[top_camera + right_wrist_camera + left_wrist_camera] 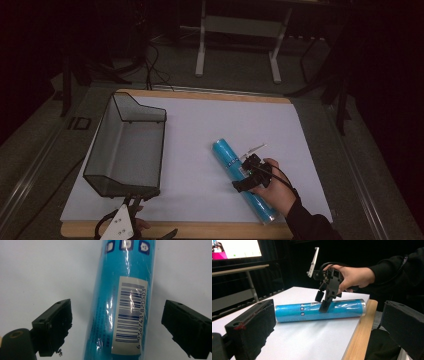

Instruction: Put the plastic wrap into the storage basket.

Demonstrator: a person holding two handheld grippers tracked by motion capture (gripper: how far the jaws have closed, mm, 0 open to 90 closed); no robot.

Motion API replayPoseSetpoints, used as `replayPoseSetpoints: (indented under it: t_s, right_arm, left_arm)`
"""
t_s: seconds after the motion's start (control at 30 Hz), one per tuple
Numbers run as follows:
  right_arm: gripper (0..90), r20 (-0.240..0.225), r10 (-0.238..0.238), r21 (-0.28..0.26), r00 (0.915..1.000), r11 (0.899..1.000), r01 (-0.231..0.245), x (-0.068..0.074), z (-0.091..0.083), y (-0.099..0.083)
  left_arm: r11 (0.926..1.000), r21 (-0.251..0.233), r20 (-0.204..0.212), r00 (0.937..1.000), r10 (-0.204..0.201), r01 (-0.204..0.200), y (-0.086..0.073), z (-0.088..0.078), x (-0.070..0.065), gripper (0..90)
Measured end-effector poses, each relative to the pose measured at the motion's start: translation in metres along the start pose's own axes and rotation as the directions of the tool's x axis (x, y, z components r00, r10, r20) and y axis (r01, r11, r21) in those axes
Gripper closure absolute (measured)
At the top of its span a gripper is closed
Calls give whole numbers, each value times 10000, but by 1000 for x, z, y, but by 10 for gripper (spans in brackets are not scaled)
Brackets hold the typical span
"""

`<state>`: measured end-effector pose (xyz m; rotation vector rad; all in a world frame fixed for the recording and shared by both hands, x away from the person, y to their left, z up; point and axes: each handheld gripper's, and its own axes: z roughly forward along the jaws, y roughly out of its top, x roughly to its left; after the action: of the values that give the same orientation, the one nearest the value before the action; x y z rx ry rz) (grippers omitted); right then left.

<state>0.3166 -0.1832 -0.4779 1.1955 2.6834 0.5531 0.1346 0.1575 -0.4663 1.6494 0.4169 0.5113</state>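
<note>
Tabletop: wooden board, white sheet covering most of it, bare wood strip along the near edge.

Black mesh basket sits on the left part of the sheet, well apart from the blue roll, open top.

Blue roll is a plastic-wrapped cylinder lying flat on the sheet, right of the basket, running diagonally with its near end close to the sheet's front edge. White barcode label faces up; a row of small dark-blue icons sits further along the wrap. Silver end cap visible in my left tool view.

My right hand holds the right tool over the roll's middle. Jaws spread wide, one each side of the roll, not touching it, wider than the roll. Can't tell how high above it they hang.

My left tool is at the near edge of the tabletop, just in front of the basket's near corner, well apart from the roll. Jaws apart, nothing between them.
</note>
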Motion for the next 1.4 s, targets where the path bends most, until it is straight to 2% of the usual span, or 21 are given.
replayPoseSetpoints:
  t_s: [0.13, 0.2, 0.4, 0.57, 0.73, 0.93, 1.0, 1.1, 1.2, 1.23, 1.3, 1.37, 1.4]
  right_arm:
    - [97, -88, -4, 741, 10000, 9973, 10, 0, 3, 6]
    - [129, -120, 12, 1158, 9999, 9933, 2, 0, 4, 9]
    - [135, -74, 84, 1837, 9999, 9830, -69, -2, 8, 17]
    - [189, -335, 117, 2582, 9994, 9661, -26, -4, 14, 19]
    - [257, -50, 293, 2923, 9996, 9560, -266, -4, 21, 17]
    - [275, -299, 744, 3255, 9968, 9436, -606, -8, 28, 21]
    - [272, -337, 790, 3337, 9963, 9406, -633, -7, 32, 23]
    - [271, -424, 566, 3447, 9975, 9379, -386, -5, 37, 25]
    - [267, -456, 774, 3627, 9960, 9302, -557, -6, 42, 29]
    - [268, -439, 664, 3633, 9968, 9305, -460, -6, 42, 30]
    - [277, -285, 779, 3736, 9966, 9256, -617, -5, 43, 32]
    - [290, -239, 738, 3756, 9970, 9249, -594, -4, 43, 32]
    - [301, -232, 886, 3800, 9958, 9221, -732, -5, 43, 33]
  left_arm:
    - [10000, 25, 5, 10000, -18, 18, 0, 0, 0, 6]
    - [10000, 18, 16, 10000, -22, 22, 0, 0, 0, 6]
    - [10000, 43, 14, 10000, -25, 25, 0, 0, 0, 6]
    - [10000, 43, 51, 10000, -41, 41, 0, 0, 0, 6]
    - [10000, 53, 65, 10000, -42, 42, 0, 0, 0, 6]
    - [9999, 112, 88, 10000, -29, 28, 0, 0, -1, 6]
    - [10000, 81, 90, 9999, -51, 51, 0, 0, -1, 6]
    - [9999, 77, 91, 9999, -71, 70, 0, 0, 0, 6]
    - [9999, 111, 100, 9999, -36, 35, 0, 0, -1, 6]
    - [9999, 126, 98, 10000, -12, 11, 0, 0, -1, 6]
    - [9999, 165, 107, 9999, -5, 4, 0, 1, -1, 6]
    - [9998, 178, 106, 9999, -14, 12, 0, 1, -1, 6]
    - [9998, 199, 101, 9999, 4, -6, 0, 1, -1, 6]
